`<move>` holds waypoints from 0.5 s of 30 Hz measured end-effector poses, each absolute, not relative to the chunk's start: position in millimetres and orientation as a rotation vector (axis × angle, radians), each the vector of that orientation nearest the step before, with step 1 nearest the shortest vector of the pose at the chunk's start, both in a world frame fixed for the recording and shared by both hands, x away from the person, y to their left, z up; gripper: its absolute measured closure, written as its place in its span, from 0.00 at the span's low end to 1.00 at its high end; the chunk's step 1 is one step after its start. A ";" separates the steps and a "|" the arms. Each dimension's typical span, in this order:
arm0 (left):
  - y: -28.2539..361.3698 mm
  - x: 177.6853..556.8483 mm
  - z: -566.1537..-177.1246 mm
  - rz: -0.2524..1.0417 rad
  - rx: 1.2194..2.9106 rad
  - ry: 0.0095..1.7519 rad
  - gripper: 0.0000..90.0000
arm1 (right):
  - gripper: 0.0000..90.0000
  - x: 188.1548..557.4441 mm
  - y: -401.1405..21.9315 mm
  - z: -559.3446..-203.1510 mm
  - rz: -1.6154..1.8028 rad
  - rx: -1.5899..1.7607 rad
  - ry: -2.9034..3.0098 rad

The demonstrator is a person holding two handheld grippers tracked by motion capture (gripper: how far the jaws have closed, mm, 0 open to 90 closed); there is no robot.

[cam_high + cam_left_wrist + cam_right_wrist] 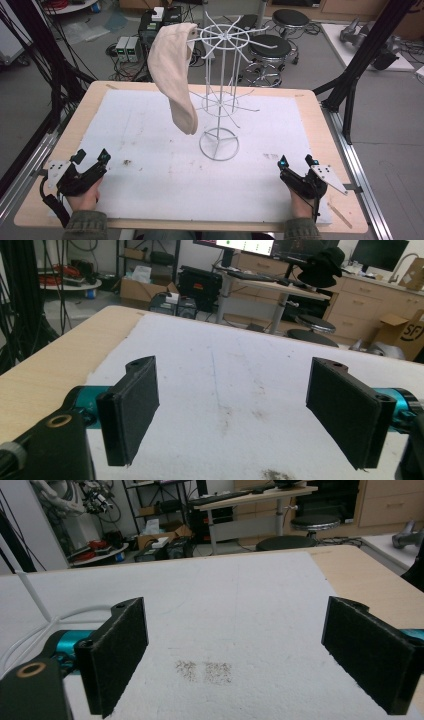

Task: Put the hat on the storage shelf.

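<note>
A cream sock [173, 74] hangs from an upper arm of the white wire rack [220, 90], which stands at the middle of the table. My left gripper [91, 156] rests at the near left of the white mat, open, with nothing between its pads [131, 412]. At the near right my right gripper [297, 160] also lies open and empty, its pads [116, 652] wide apart over a stained patch of mat. Both are held by hands that come in from the bottom edge. The rack's round base [30, 630] shows at the left of the right gripper view.
The white mat [150, 150] covers most of the wooden table [75, 125]. Black frame posts [365, 55] stand at both sides. Stools [270, 50], boxes and cables lie on the floor beyond the far edge.
</note>
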State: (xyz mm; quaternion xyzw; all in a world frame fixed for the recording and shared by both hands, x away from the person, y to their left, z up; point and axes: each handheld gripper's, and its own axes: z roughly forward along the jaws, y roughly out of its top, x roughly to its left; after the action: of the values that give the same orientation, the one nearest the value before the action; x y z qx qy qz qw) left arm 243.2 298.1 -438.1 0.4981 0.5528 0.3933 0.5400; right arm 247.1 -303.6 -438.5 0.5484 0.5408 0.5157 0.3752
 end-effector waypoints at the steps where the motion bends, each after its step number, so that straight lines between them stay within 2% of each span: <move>1: 297.3 243.4 -437.9 0.934 1.185 1.310 0.24 | 0.11 246.7 -303.5 -438.5 1.322 1.408 1.382; 15: 292.9 244.0 -436.5 0.918 1.190 1.287 0.25 | 0.11 244.5 -306.9 -438.8 1.329 1.427 1.376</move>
State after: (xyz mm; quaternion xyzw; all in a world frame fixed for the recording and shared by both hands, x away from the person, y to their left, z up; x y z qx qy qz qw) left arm 244.0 292.9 -436.5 0.5025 0.5436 0.3877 0.5492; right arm 244.5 -306.9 -438.8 0.5558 0.5358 0.5176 0.3689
